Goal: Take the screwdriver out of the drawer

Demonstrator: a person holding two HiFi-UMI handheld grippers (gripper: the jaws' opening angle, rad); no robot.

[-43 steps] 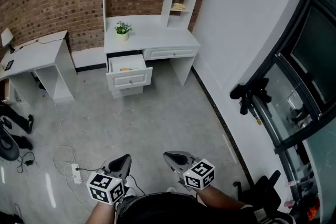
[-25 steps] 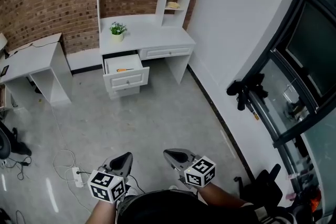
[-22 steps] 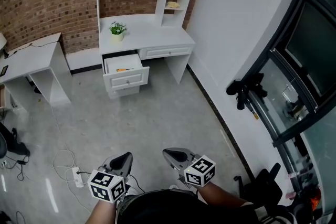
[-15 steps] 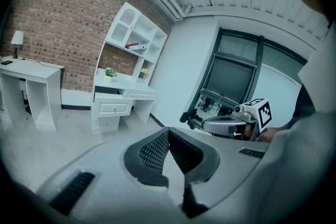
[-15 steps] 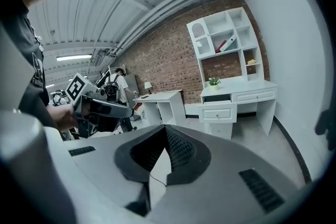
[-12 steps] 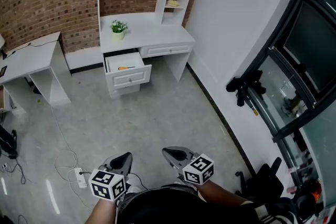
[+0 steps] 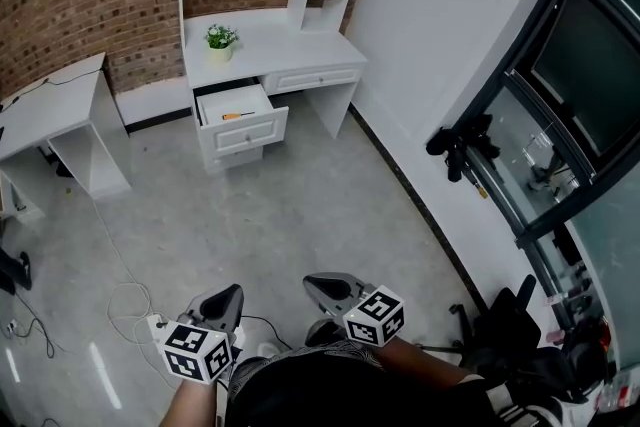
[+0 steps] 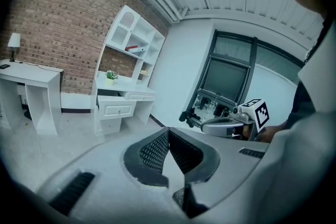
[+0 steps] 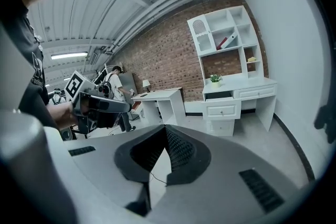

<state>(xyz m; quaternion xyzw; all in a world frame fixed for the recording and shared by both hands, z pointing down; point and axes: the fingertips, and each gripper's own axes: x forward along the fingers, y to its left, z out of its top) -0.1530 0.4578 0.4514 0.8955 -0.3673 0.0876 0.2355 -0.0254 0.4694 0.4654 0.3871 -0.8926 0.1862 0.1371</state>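
Observation:
Far across the room a white desk (image 7: 270, 50) has its left drawer (image 7: 238, 113) pulled open. Inside lies the screwdriver (image 7: 237, 116), small with an orange handle. Both grippers are held low, close to the person's body and far from the desk. The left gripper (image 7: 230, 293) is shut with nothing in it, and so is the right gripper (image 7: 312, 281). In the left gripper view the jaws (image 8: 167, 131) meet at the tips, with the drawer (image 8: 113, 108) distant. The right gripper view shows the same: closed jaws (image 9: 165, 128), drawer (image 9: 223, 109) far off.
A white side table (image 7: 55, 105) stands left of the desk. A power strip (image 7: 152, 323) and cables lie on the floor by the left gripper. A potted plant (image 7: 219, 38) sits on the desk. Dark equipment (image 7: 462, 143) hangs by the glass wall at right.
The view has shifted forward a little, so the desk and open drawer sit slightly higher and further left in the frame. Both grippers stay shut, low and empty.

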